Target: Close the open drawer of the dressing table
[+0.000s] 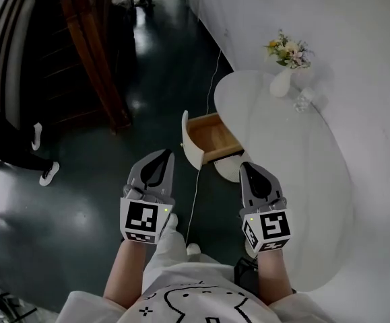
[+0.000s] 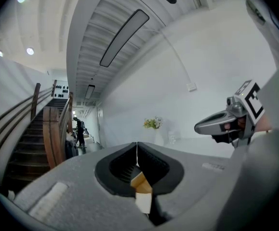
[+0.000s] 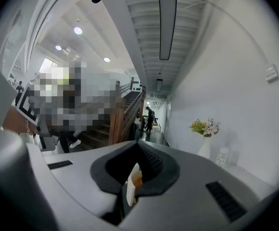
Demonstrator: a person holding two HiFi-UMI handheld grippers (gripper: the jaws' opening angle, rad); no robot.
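**Both grippers shut and empty, short of the open drawer**

The left gripper (image 2: 137, 149) is held with its jaws pressed together tip to tip, and nothing is clamped between them. The right gripper (image 3: 138, 147) is likewise closed on nothing. Neither is touching any furniture.

In the head view, the open drawer with a white front and bare wooden inside (image 1: 211, 136) is seen at 12 o'clock of the gap between the two grippers, apart from both. It is pulled out toward 9 o'clock from the white oval-topped dressing table (image 1: 296, 187). Its white front panel faces the open floor. In each gripper view a part of the drawer is glimpsed low down through the slot under the closed tips.

The dark glossy floor (image 1: 100, 180) lies bare at 9 o'clock of the drawer front and around the left gripper. The table's rounded edge runs just beside the right gripper at 3 o'clock.

A thin white cable (image 1: 198, 180) runs from the white wall (image 1: 356, 19) past the drawer front and down to the floor between the grippers. A white vase of yellow and pink flowers (image 1: 283, 79) and a small clear glass (image 1: 303, 100) stand at the table's 12 o'clock end, well apart from the drawer. A dark wooden staircase (image 1: 87, 59) stands at 10 o'clock, and a bystander's dark-trousered leg and white shoe (image 1: 48, 173) are seen at 9 o'clock.
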